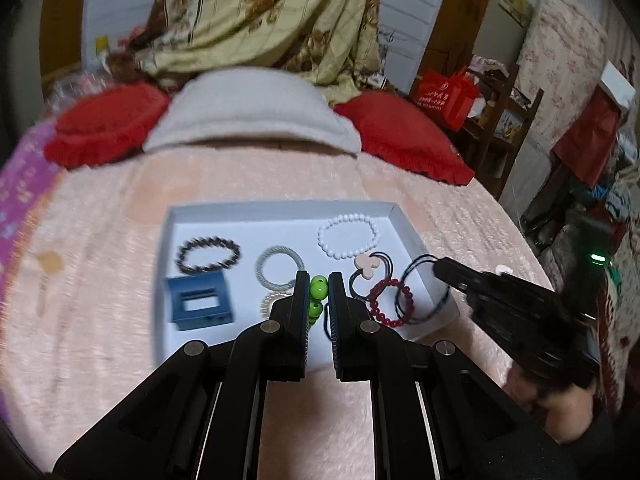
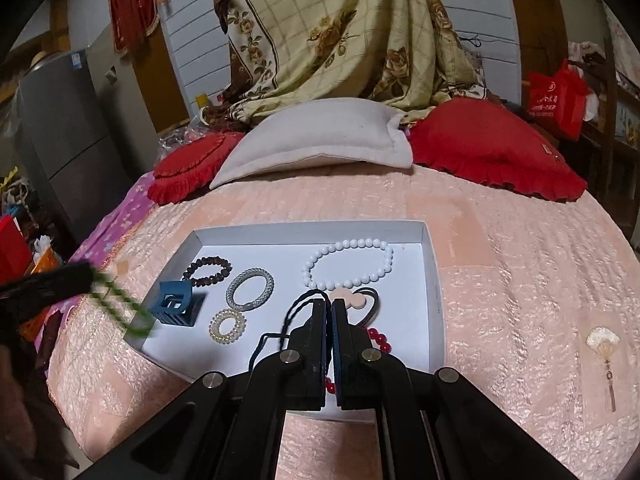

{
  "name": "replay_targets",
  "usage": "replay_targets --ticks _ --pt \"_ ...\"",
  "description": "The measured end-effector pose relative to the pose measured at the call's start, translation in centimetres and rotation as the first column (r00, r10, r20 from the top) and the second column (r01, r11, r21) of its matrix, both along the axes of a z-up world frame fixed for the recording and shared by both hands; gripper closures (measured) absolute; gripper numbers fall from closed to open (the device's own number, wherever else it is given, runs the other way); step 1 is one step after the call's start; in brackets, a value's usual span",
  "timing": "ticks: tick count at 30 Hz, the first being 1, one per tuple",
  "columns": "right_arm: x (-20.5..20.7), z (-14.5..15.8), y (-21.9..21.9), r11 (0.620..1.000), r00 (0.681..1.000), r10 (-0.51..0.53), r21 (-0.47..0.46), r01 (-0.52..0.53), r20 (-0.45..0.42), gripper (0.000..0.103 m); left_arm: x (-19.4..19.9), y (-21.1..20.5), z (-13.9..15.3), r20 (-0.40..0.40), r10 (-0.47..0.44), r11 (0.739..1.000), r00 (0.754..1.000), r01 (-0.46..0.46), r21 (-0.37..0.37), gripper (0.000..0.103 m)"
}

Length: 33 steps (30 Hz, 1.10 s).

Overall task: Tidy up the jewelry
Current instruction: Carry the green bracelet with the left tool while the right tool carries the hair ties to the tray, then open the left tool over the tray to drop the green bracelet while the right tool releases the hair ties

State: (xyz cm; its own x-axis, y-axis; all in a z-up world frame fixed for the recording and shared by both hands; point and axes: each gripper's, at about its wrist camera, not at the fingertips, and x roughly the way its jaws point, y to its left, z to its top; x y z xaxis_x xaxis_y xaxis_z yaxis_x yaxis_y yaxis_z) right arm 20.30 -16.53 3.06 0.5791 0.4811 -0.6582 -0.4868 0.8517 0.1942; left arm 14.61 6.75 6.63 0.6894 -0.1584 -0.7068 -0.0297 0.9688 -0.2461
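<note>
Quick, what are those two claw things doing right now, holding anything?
Left gripper: closed on the green bead bracelet.
Right gripper: closed on the black cord over the white tray.

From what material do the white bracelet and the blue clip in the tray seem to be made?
White bracelet: smooth, glossy round beads, perhaps glass, stone or plastic; the look leaves it open. Blue clip: matte, evenly coloured, with sharp moulded edges, probably plastic.
</note>
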Motion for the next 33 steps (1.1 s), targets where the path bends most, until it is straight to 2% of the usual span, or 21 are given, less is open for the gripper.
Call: replay_targets --ticks 3,7,14,19,25,33 --pt "0.2 -0.5 -0.1 1.0 1.0 0.0 -0.011 0.0 -0.01 0.101 1.2 0.1 -2.8 -0.057 0.008 0.999 0.998 -0.01 -0.038 0.096" --pt "0.6 -1.1 0.0 1.0 1.0 -0.001 -0.022 0.0 -0.022 0.101 1.2 1.7 -6.0 -0.119 0.032 0.998 0.992 -0.038 -0.045 0.096" --pt "1.2 -2.0 0.5 1.0 0.999 0.008 -0.021 -0.009 -0.047 0.101 0.2 4.4 -8.3 -0.159 0.076 0.996 0.984 -0.084 -0.042 0.096" --pt "1.7 -3.4 2.3 0.999 0.995 0.038 0.003 -0.038 -0.09 0.101 -0.4 4.4 -9.0 -0.139 0.109 0.991 0.984 -0.097 0.094 0.096" --pt "2.0 -4.6 5.4 0.995 0.986 0.095 0.05 -0.088 -0.138 0.101 -0.8 4.4 -9.6 -0.124 0.135 0.973 0.983 -0.108 0.202 0.095" --pt "3.2 -6.9 7.8 0.997 0.978 0.079 -0.01 -0.083 -0.191 0.101 -0.2 4.6 -10.2 -0.133 0.134 0.97 0.982 -0.103 0.22 0.095"
